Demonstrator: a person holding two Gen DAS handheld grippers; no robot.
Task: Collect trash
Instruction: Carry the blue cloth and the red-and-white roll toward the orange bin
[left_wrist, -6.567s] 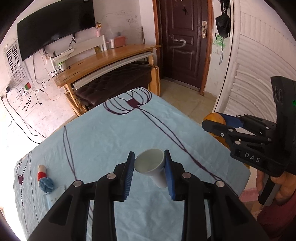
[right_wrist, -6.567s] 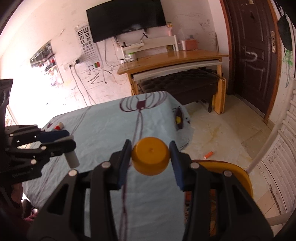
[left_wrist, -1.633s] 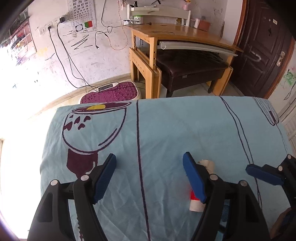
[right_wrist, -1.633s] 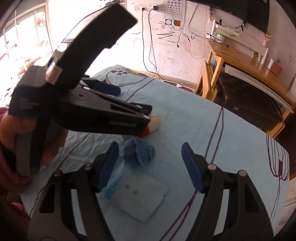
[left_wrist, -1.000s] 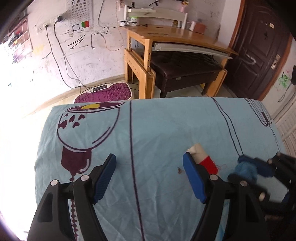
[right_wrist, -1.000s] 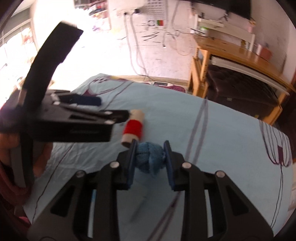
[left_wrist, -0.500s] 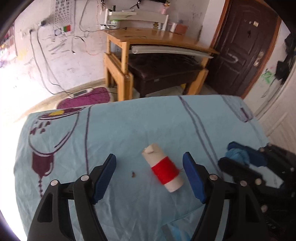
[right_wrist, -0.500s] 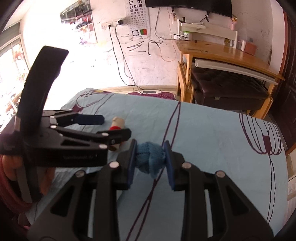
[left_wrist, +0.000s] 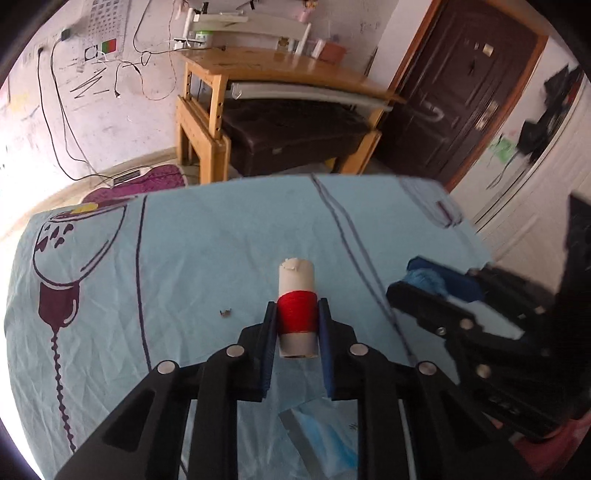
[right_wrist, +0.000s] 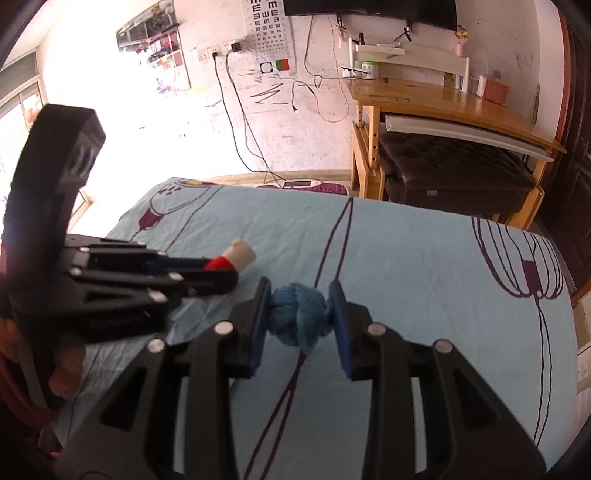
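My left gripper (left_wrist: 296, 316) is shut on a white spool wound with red thread (left_wrist: 297, 310), over the light blue tablecloth (left_wrist: 207, 258). The spool (right_wrist: 231, 259) and left gripper also show in the right wrist view, at the left. My right gripper (right_wrist: 298, 309) is shut on a crumpled blue cloth ball (right_wrist: 297, 318) and holds it above the table. In the left wrist view the right gripper and its blue ball (left_wrist: 424, 278) are at the right.
A flat clear packet with blue inside (left_wrist: 321, 435) lies on the cloth under my left gripper. A tiny dark scrap (left_wrist: 225, 313) lies left of the spool. Beyond the table stand a wooden desk (left_wrist: 280, 74), a dark bench (left_wrist: 295, 129) and a door (left_wrist: 461, 92).
My left gripper has closed on the red-thread spool, which lay loose between open jaws half a second ago. My right gripper keeps holding the blue ball, taken about a second ago.
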